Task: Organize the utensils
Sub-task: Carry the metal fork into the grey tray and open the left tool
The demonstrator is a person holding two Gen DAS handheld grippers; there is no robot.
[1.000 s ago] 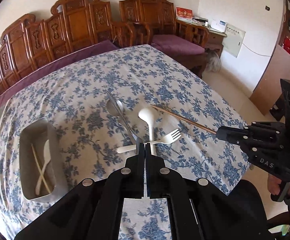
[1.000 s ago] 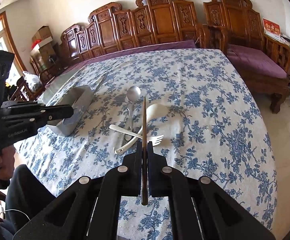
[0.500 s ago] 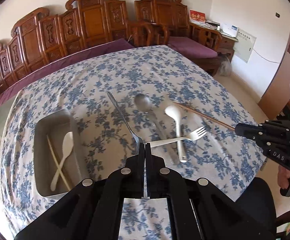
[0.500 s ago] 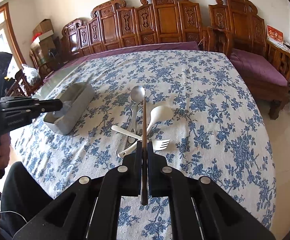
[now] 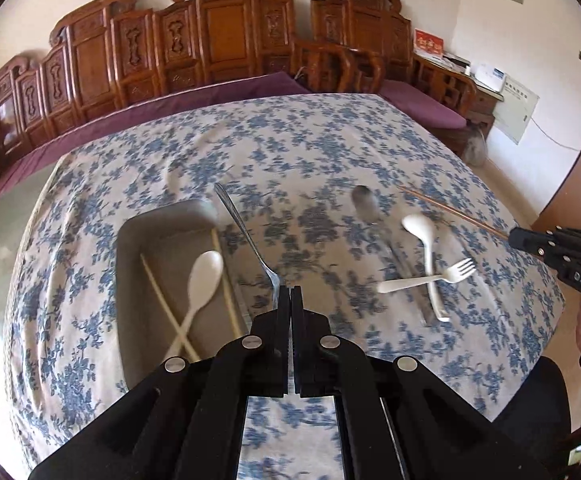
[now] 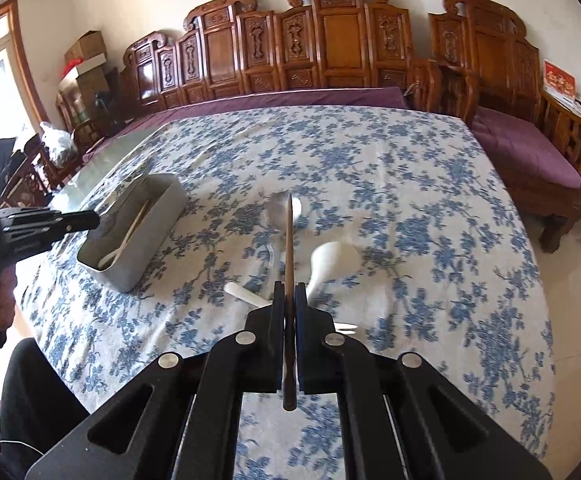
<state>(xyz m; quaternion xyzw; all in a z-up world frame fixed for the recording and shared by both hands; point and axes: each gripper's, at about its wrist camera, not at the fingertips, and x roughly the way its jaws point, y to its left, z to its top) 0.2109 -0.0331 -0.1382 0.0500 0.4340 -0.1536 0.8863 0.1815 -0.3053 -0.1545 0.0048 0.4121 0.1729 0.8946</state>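
A grey tray [image 5: 130, 240] on the left of the counter [image 5: 330, 140] holds a white spoon [image 5: 202, 276] and chopsticks [image 5: 158, 288]. The left gripper [image 5: 290, 292] pinches a metal utensil [image 5: 246, 232] beside it — the right gripper [image 6: 289, 292] pinches a brown chopstick [image 6: 289, 240] above the loose spoons [image 5: 422, 236] and fork [image 5: 426, 278].

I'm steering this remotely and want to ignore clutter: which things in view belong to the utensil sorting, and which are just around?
Job:
- left gripper, shut on a metal utensil
- right gripper, shut on a brown chopstick
- grey tray with a white spoon and pale chopsticks
- loose metal spoon, white ladle spoon, white fork

Around:
- carved wooden benches
- cardboard boxes
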